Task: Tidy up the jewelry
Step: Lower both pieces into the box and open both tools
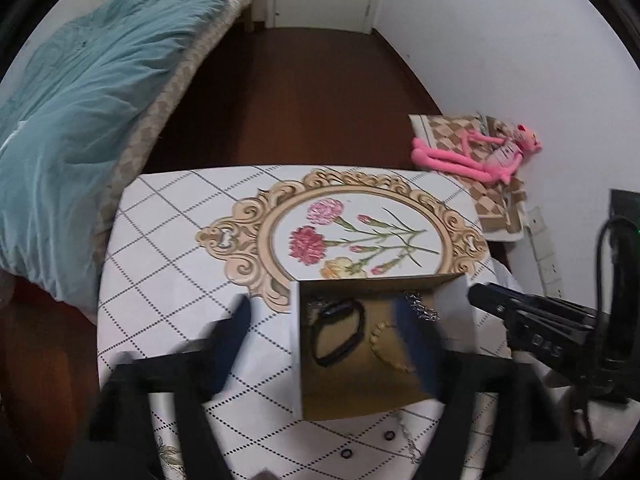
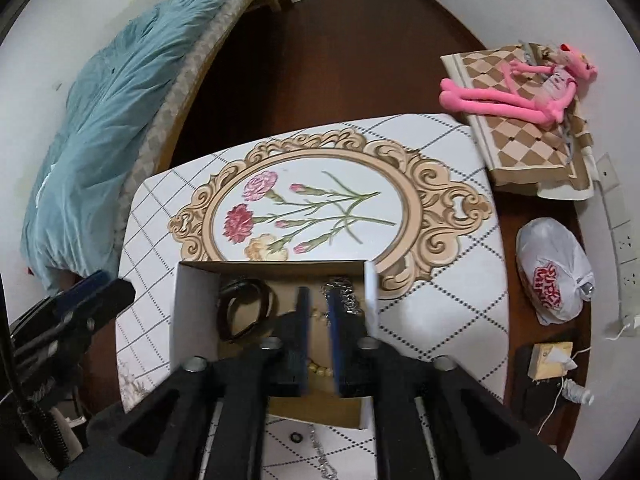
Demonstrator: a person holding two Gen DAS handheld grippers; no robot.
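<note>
Bedroom w/ dark wood floor, a bed under a teal quilt (image 1: 80, 92) off the bench's left edge, a pink plush toy (image 2: 520, 92) on a checkered board past the far right corner. Your bench (image 1: 168, 240) wears a white diamond-grid cloth w/ a printed flower medallion.

At its near edge sits the open brown cardboard box w/ white flaps (image 1: 360, 384). Already inside: a black band bracelet (image 1: 338, 332), a cream bead string (image 2: 318, 369) and a silver chain (image 2: 342, 298) in the far right corner of the box.

Left tongs (image 1: 320, 344) stand wide apart, one finger outside the left wall of the box, one over its interior, nothing between them. Right tongs (image 2: 318, 316) are over the box middle, a narrow gap only; beads show below that gap, but I can't tell if the pads touch them — looks like not.

Still outside, on the cloth betw. box and near edge: two small dark rings (image 1: 388, 436) and a thin silver chain (image 2: 320, 448).

Step in hand, as I judge it: fetch those leftovers. Tips:
- Lift clear of the box walls first; flaps are light, box will slide.
- Rings are tiny & flat: come straight down, pads astride one, close slow.
- Chain: pinch near its middle so both ends trail evenly.
- Keep the tongs apart from each other; they're crowded.
</note>
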